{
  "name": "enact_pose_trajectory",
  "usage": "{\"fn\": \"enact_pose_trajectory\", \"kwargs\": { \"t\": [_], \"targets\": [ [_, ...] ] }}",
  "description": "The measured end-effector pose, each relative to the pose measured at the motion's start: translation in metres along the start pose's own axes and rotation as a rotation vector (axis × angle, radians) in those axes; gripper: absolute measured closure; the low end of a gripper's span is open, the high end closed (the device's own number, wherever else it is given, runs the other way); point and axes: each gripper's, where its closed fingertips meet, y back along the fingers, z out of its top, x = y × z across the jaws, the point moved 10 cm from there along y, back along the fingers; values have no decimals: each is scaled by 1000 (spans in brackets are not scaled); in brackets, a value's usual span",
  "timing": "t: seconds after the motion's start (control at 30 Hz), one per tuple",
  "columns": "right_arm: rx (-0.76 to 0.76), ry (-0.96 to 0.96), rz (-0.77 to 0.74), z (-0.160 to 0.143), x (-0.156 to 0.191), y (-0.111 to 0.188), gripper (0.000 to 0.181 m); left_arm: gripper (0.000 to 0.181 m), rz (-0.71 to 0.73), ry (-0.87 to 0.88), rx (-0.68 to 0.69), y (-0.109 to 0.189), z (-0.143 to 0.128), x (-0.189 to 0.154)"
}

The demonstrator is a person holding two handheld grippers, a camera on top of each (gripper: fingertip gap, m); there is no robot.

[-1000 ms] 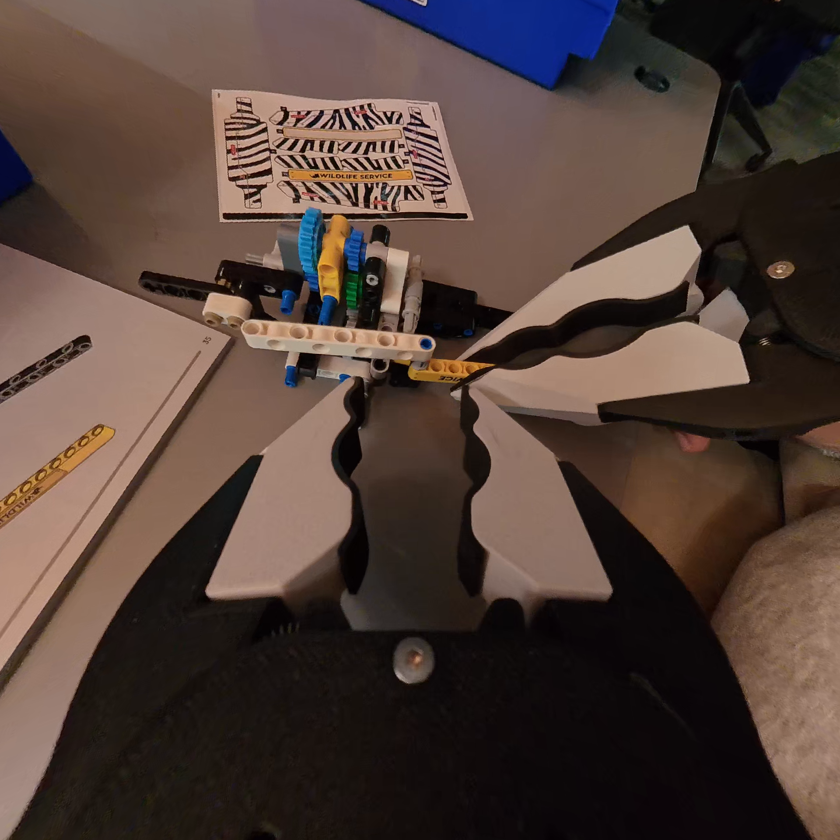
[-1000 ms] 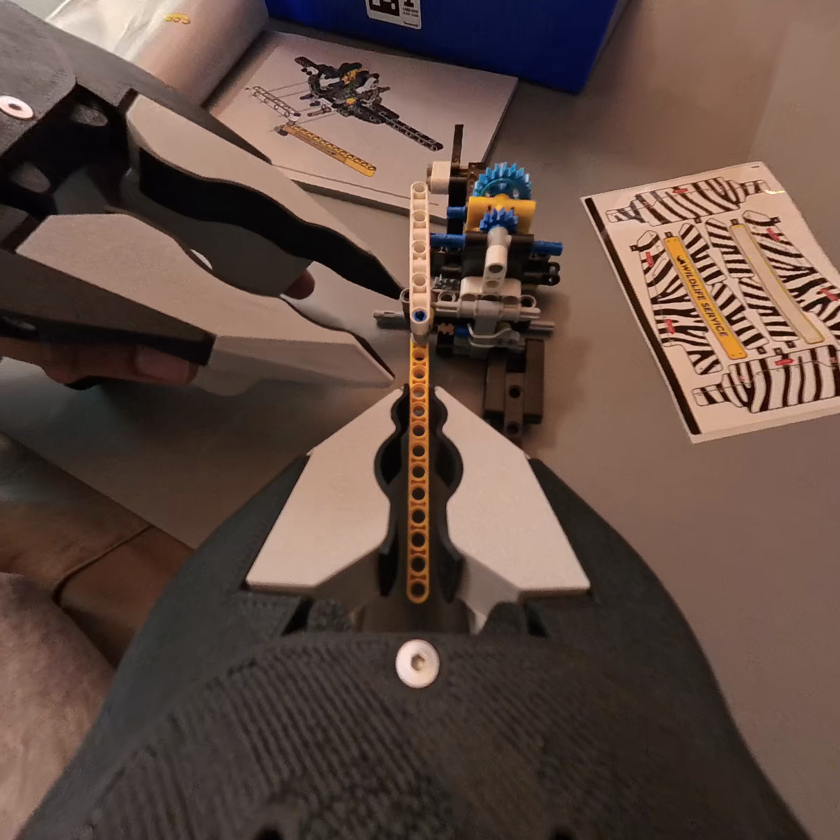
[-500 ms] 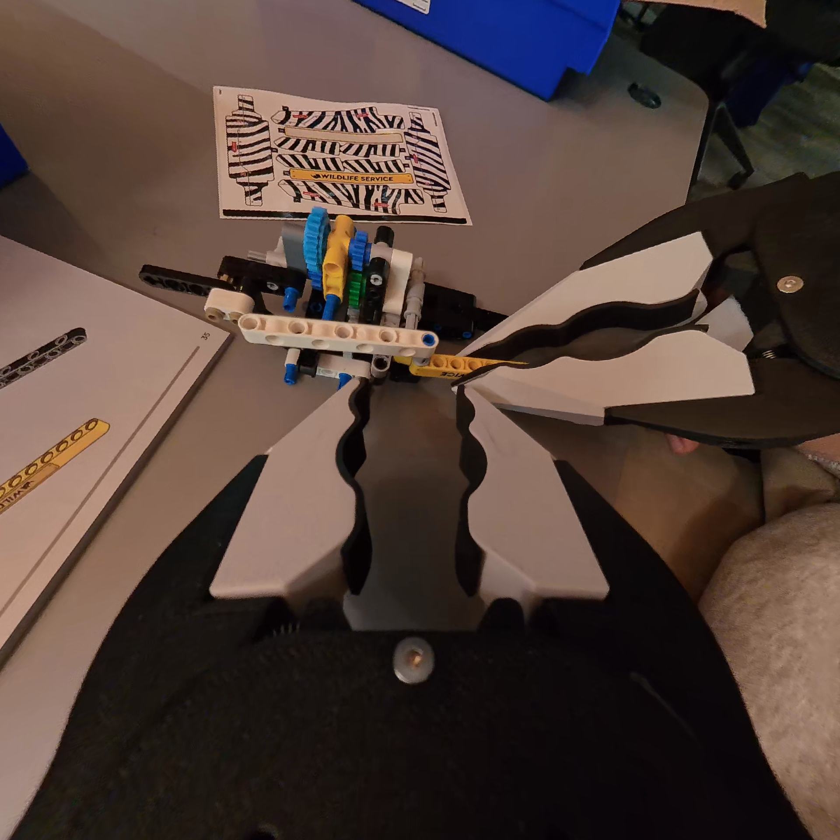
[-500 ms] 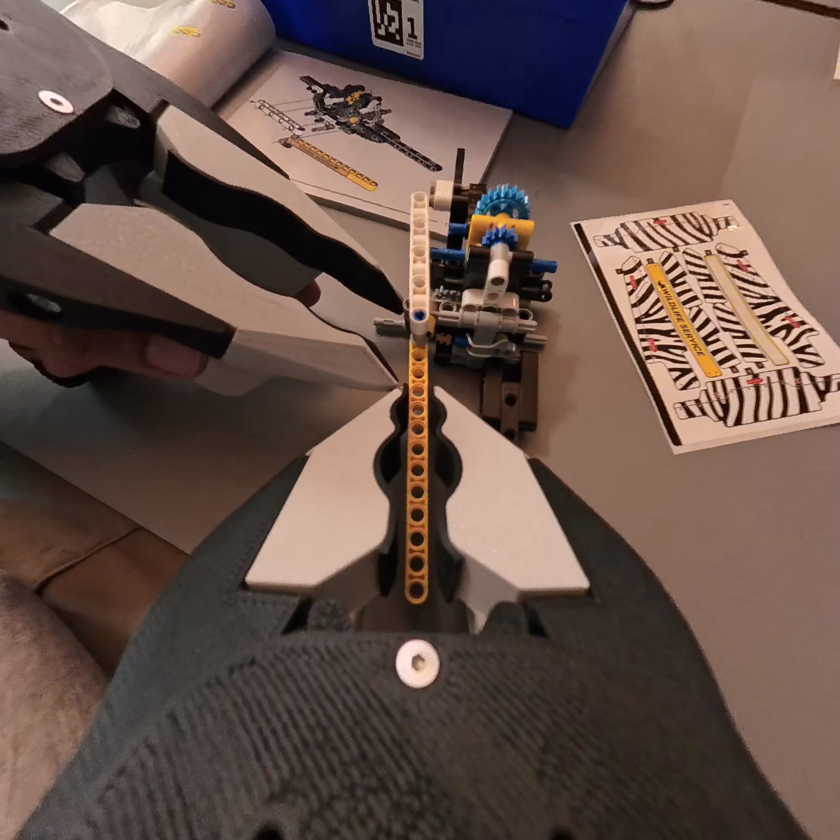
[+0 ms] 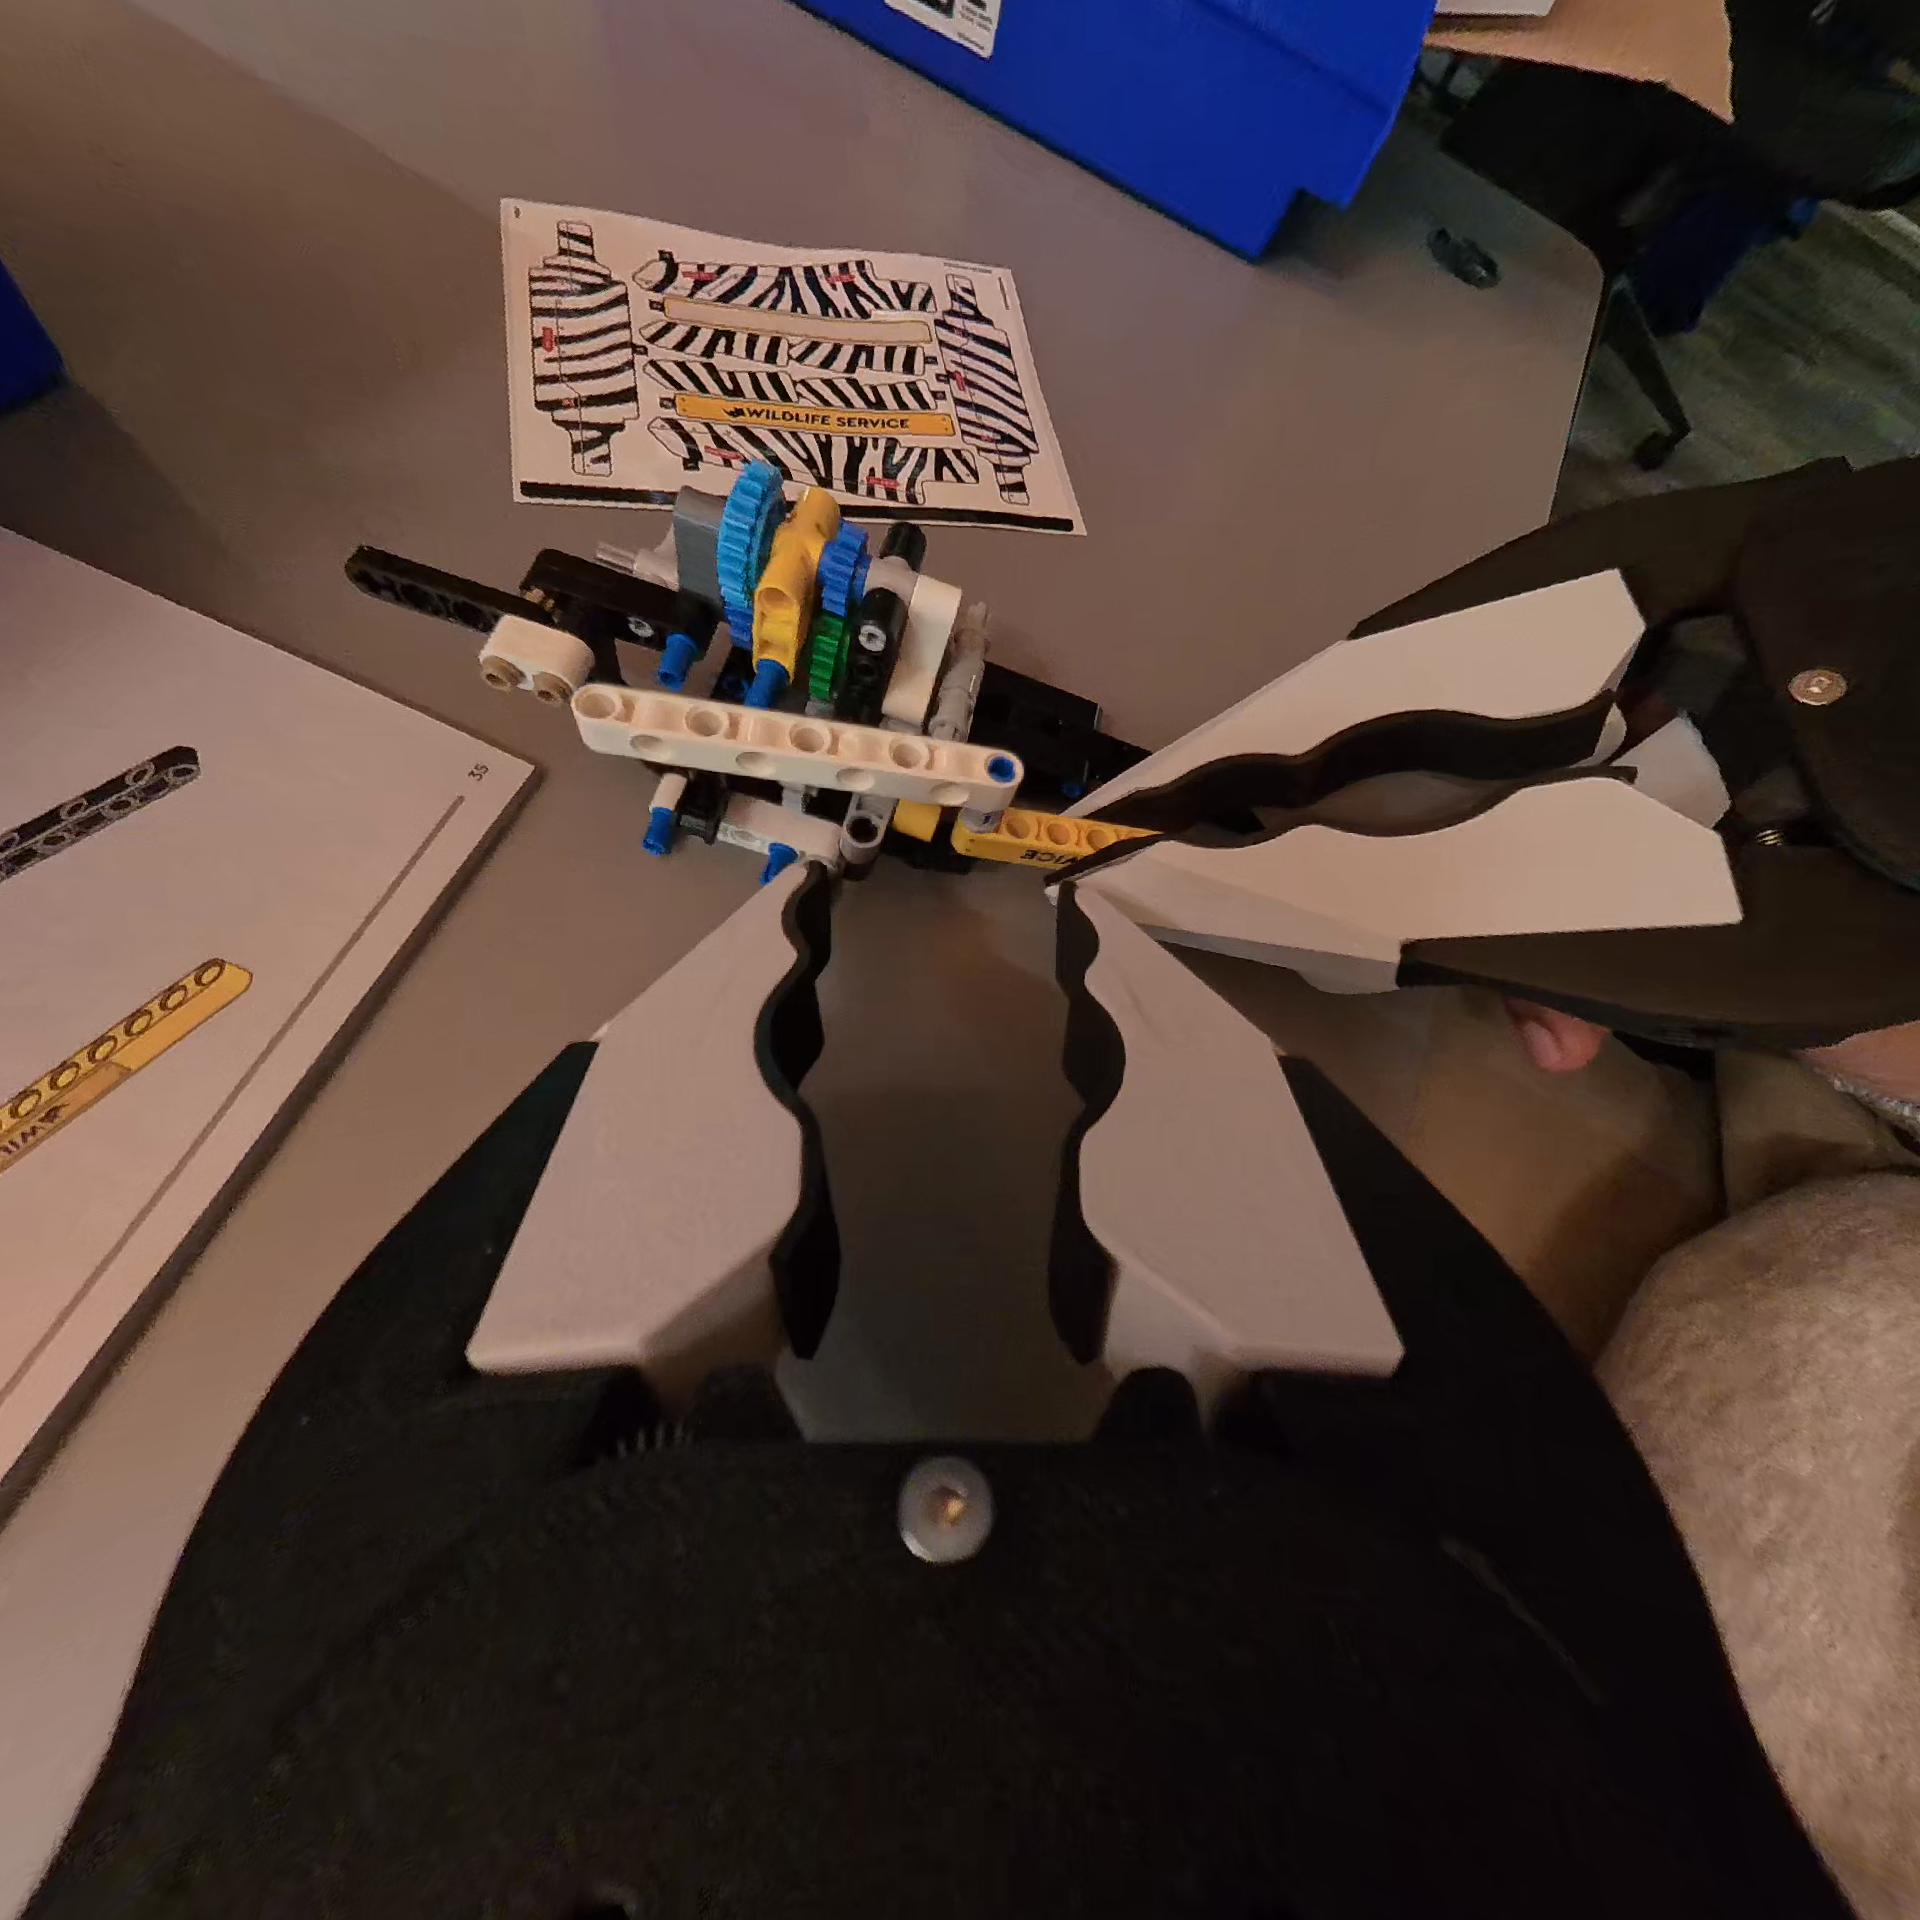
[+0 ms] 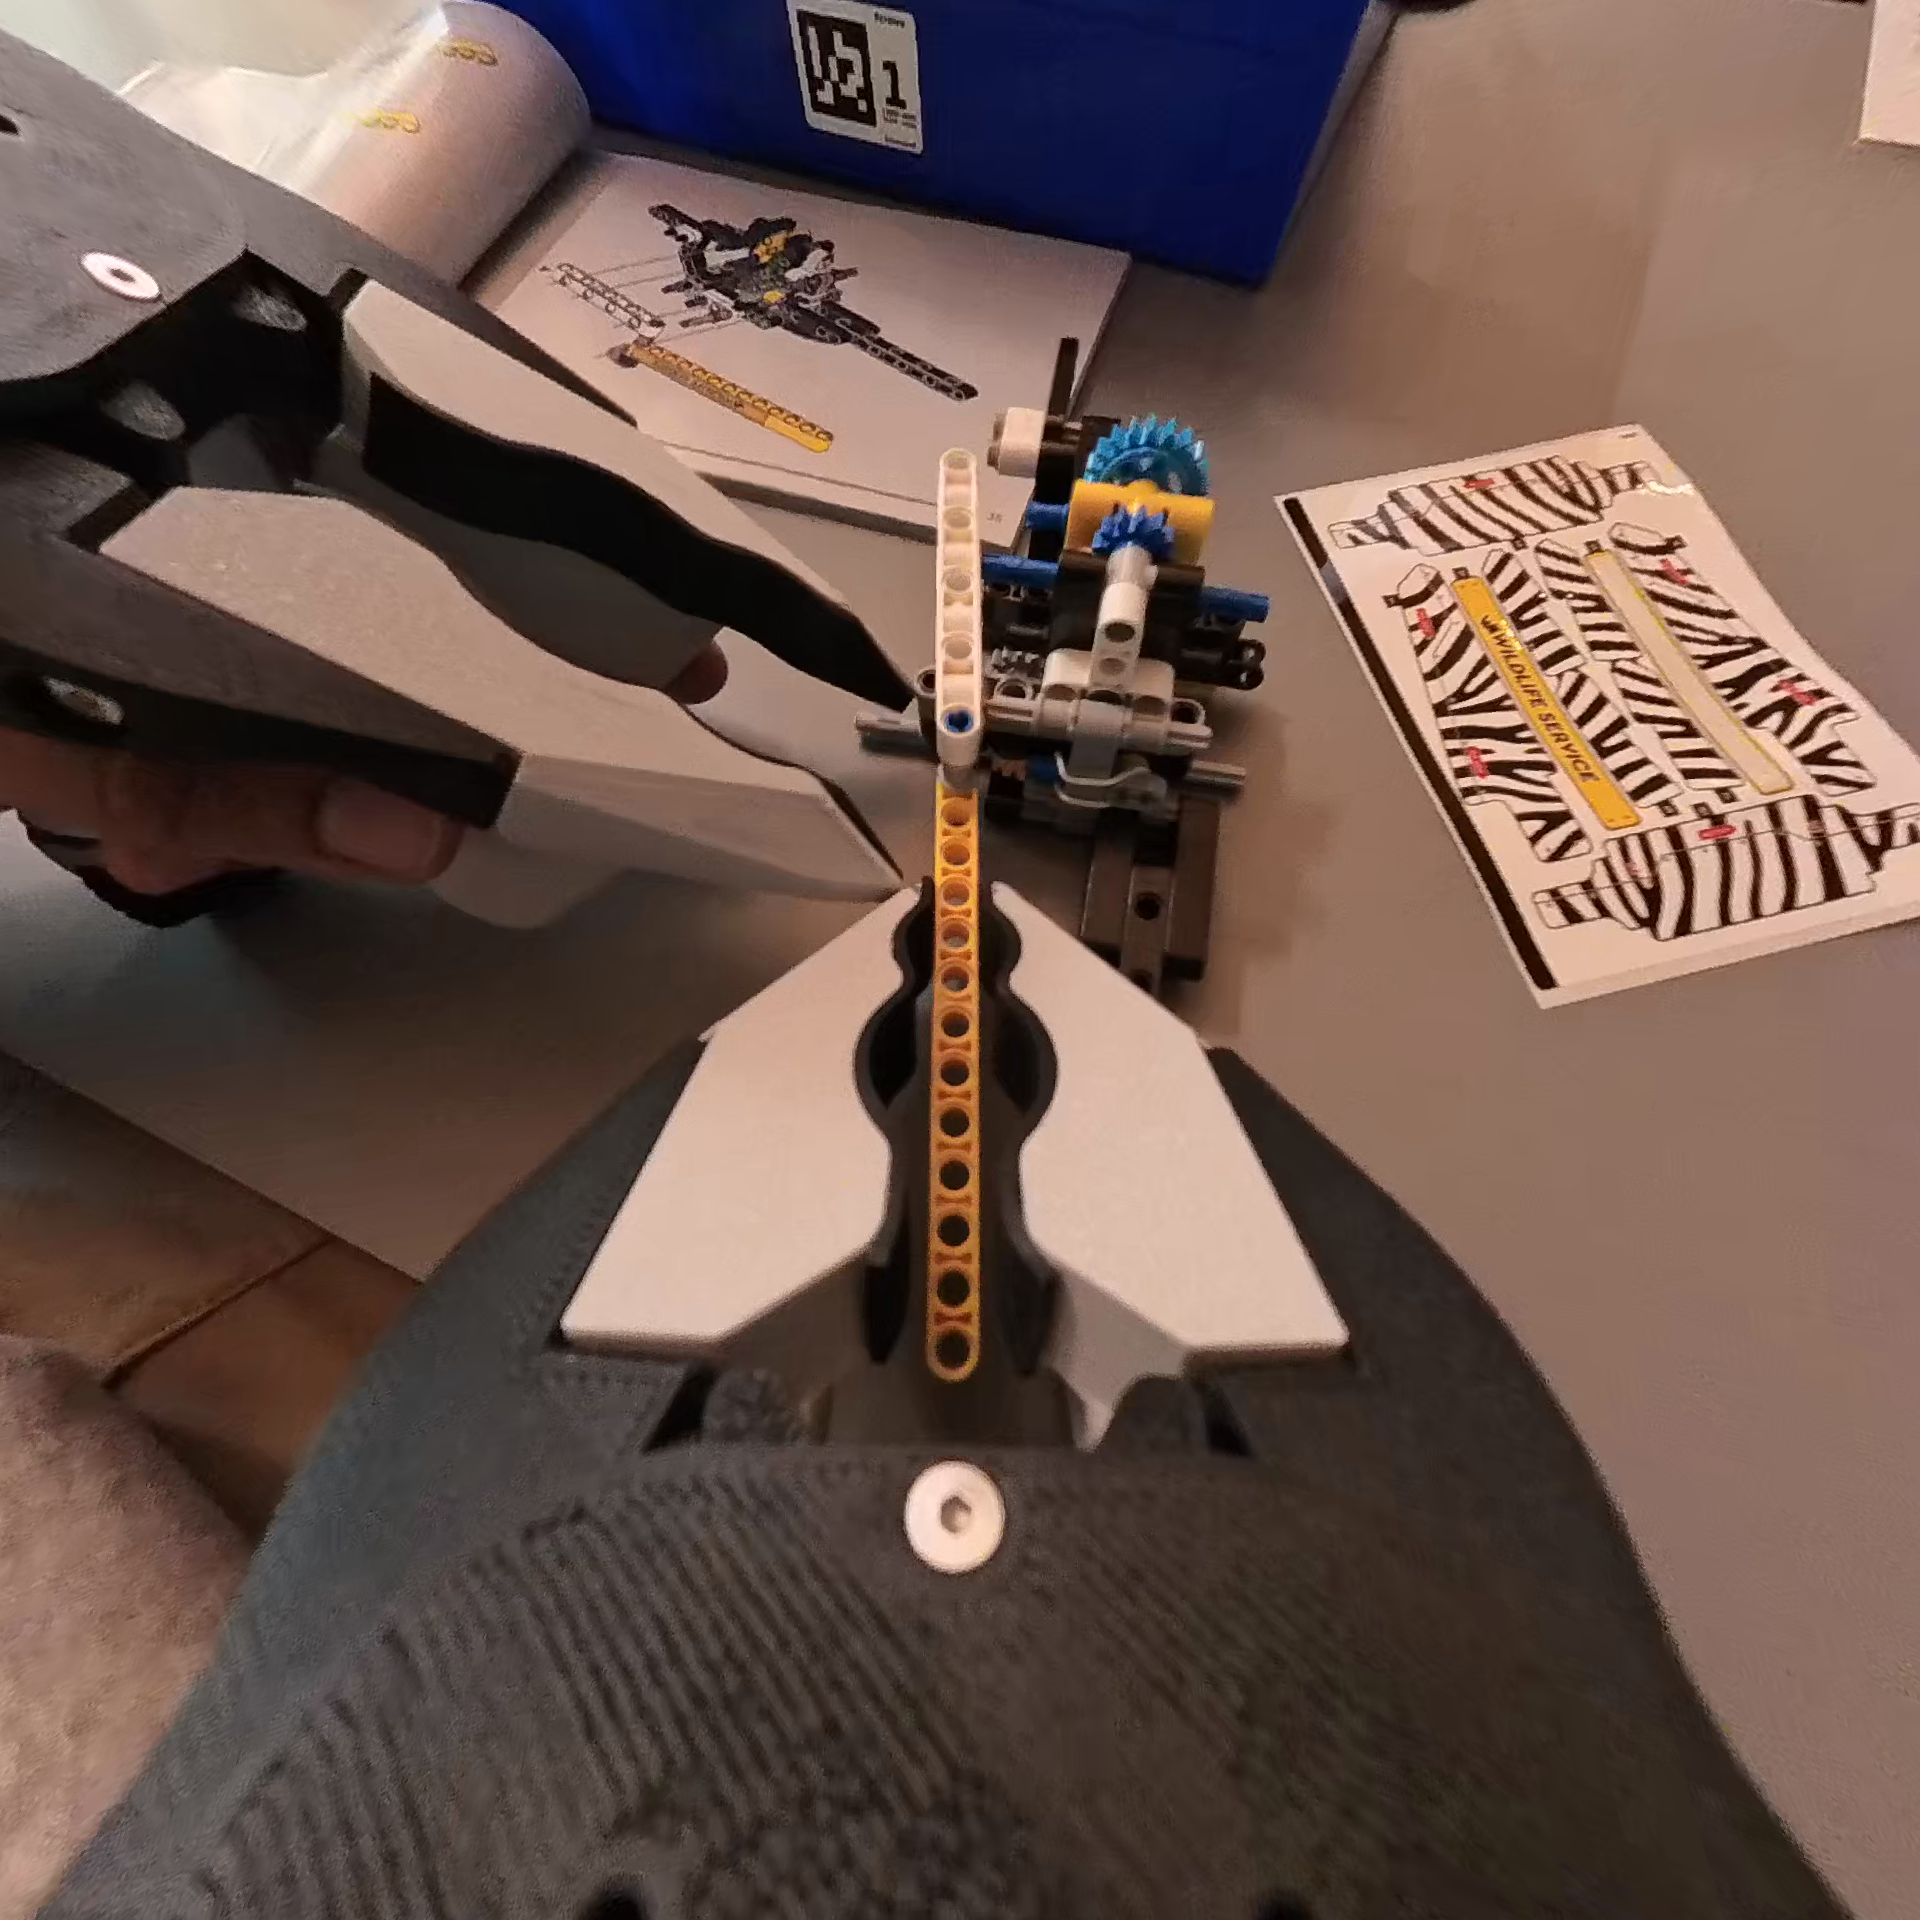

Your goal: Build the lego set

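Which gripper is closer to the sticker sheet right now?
Left. The left gripper sits open just before the model, facing the sticker sheet; the right gripper holds the yellow beam off to the side.

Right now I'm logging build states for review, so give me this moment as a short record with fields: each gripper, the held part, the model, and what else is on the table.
left gripper: open, empty, tips next to the model's near side
right gripper: shut on the yellow beam
yellow beam: long, holed, far end meets the white beam's end
white beam: on the model's near side, blue pin at one end
lego model: on the grey table, blue gears on top
sticker sheet: flat beyond the model
instruction booklet: open
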Motion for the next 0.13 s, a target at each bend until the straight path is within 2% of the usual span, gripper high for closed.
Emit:
{"fn": "enact_pose_trajectory", "kwargs": {
  "t": [0.03, 0.13],
  "targets": [
    [-5, 2, -4, 0, 0, 1, 176, 139, -2, 1, -5, 0, 0, 0],
    [-20, 7, -3, 2, 0, 2, 176, 137, -24, 10, -14, 1, 1, 1]
  ]
}}
